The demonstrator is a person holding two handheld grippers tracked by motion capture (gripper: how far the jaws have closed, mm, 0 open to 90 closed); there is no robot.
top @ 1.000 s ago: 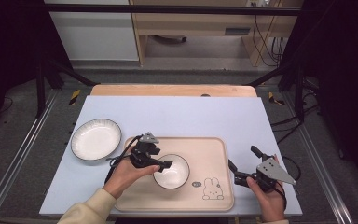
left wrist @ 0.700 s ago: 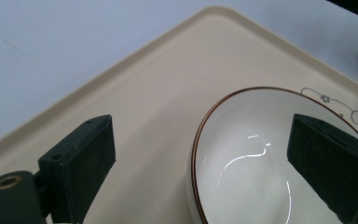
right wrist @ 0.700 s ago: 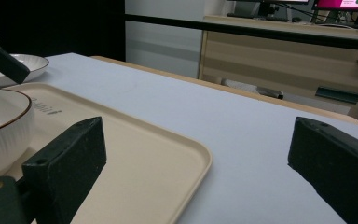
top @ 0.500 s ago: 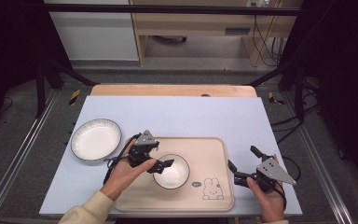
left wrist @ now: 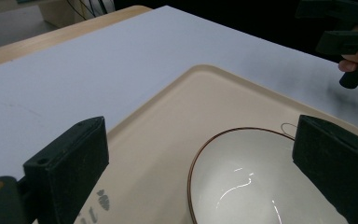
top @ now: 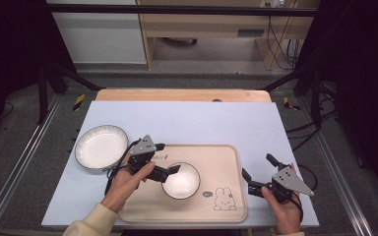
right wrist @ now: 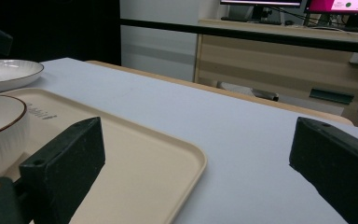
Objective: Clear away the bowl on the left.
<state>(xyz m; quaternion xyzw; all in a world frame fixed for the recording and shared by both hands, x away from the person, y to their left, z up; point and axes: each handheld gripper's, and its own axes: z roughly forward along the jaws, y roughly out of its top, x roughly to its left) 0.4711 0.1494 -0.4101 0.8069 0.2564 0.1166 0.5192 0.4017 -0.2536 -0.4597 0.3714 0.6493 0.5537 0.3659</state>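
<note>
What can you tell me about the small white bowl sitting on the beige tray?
The small white bowl with a thin brown rim looks like glazed ceramic, glossy inside, with fine ribbing on its outer wall. It is empty and stands upright on the beige tray with the rabbit drawing, left of the tray's middle. The left gripper, its fingers just opened, sits at the bowl's left rim with the fingers apart and not pressing on it.

Count on the table (top: 256, 123): one beige tray (top: 226, 162) near the front edge. One small white bowl (top: 181, 181) with brown rim, on the tray. One larger ribbed white dish (top: 101, 146) toward the left edge. Two hand-held grippers: left gripper (top: 170, 171), right gripper (top: 259, 172).
</note>
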